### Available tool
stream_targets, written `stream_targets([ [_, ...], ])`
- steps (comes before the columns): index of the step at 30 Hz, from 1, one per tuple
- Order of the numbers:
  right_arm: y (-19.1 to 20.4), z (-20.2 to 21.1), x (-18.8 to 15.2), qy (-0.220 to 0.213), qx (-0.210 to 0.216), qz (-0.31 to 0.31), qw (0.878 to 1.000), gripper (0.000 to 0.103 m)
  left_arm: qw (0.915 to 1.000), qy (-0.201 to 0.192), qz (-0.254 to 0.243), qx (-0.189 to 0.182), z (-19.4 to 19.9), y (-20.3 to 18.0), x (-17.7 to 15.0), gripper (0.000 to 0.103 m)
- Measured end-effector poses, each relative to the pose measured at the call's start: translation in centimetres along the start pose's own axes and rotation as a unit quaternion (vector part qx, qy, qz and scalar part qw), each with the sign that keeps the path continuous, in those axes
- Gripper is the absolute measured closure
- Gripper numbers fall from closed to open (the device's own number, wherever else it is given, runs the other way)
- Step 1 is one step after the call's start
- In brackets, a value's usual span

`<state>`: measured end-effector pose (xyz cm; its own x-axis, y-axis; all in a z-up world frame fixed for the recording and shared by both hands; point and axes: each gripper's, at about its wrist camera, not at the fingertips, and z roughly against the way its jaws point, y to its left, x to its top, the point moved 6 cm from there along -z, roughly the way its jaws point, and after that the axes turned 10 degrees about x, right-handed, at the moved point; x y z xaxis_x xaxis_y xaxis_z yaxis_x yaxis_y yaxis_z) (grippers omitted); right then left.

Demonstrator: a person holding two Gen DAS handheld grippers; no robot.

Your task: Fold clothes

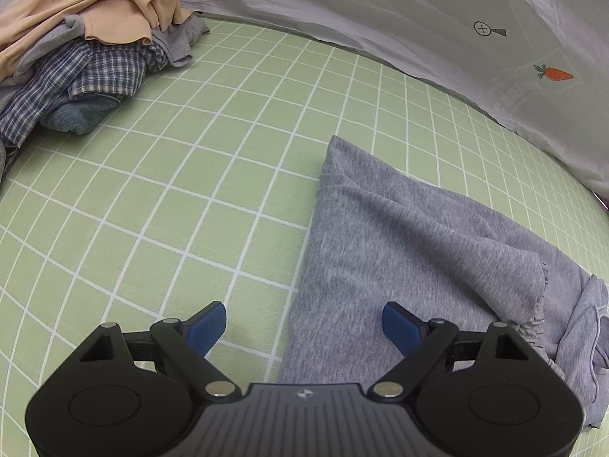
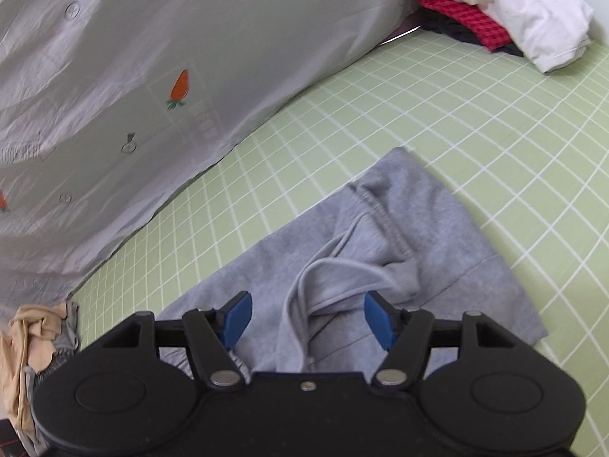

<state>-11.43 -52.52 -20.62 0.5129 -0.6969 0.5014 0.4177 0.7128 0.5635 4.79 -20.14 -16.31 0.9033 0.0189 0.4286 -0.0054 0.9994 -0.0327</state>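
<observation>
While no readable writing shows, the white sheet [image 2: 114, 57] has carrot prints [image 2: 179, 85] and faint illegible lettering. Left gripper [image 1: 304, 327] hovers low over the left edge of the grey sweatpants [image 1: 399, 236], jaws wide apart, holding nothing. Right gripper [image 2: 307, 318] hangs over the waistband and drawstring [image 2: 335, 266], jaws wide apart, empty. Sweatpants lie partly folded on the green checked bedsheet [image 1: 171, 190]. Unfolded clothes pile [image 1: 76, 45] sits far left; folded stack [image 2: 502, 11] far right.

laundry pile [image 1: 76, 57] cut by left edge, grey garment [image 2: 342, 251] partly behind gripper body
</observation>
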Motion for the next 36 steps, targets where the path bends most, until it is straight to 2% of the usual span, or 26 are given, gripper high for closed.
stream_targets([
  [4,0.3,-1.4,-0.8,0.018,0.0,-0.007,1.0,0.037,0.9999,0.003,0.01,0.0,-0.2,0.6,0.1,0.014],
  [7,-1.3,-2.8,-1.1,0.028,-0.022,-0.053,0.998,0.037,0.9999,0.006,0.015,-0.002,-0.4,0.8,0.2,0.014],
  [11,-3.7,-3.1,-0.8,0.006,-0.052,-0.108,0.993,0.037,0.9997,0.011,0.021,-0.002,-0.7,1.0,0.2,0.013],
  [16,-4.8,-3.2,0.5,-0.026,-0.046,-0.143,0.988,0.035,0.9996,0.017,0.022,0.001,-1.2,0.8,0.1,0.013],
  [21,-3.7,-4.5,1.5,-0.025,-0.053,-0.105,0.993,0.032,0.9996,0.02,0.021,0.005,-1.5,0.6,0.0,0.011],
  [25,-3.2,-6.7,1.7,-0.008,-0.086,-0.065,0.994,0.033,0.9996,0.019,0.017,0.008,-1.6,0.6,0.0,0.01],
  [27,-2.8,-7.7,1.8,0.003,-0.113,-0.021,0.993,0.033,0.9996,0.019,0.017,0.009,-1.6,0.6,0.0,0.01],
  [28,-2.6,-8.2,1.8,0.01,-0.129,0.005,0.992,0.036,0.9996,0.019,0.017,0.01,-1.7,0.6,0.0,0.01],
  [31,-2.1,-9.0,1.5,0.019,-0.176,0.089,0.98,0.057,0.9996,0.018,0.016,0.012,-1.7,0.6,0.0,0.009],
  [32,-2.0,-8.8,1.5,0.015,-0.173,0.1,0.98,0.07,0.9996,0.018,0.016,0.012,-1.7,0.6,0.1,0.009],
  [34,-1.7,-8.0,1.8,0.005,-0.157,0.105,0.982,0.086,0.9996,0.018,0.019,0.012,-1.7,0.4,0.1,0.009],
  [36,-0.9,-7.1,2.3,-0.01,-0.134,0.119,0.984,0.09,0.9996,0.018,0.02,0.012,-1.8,0.4,0.1,0.009],
])
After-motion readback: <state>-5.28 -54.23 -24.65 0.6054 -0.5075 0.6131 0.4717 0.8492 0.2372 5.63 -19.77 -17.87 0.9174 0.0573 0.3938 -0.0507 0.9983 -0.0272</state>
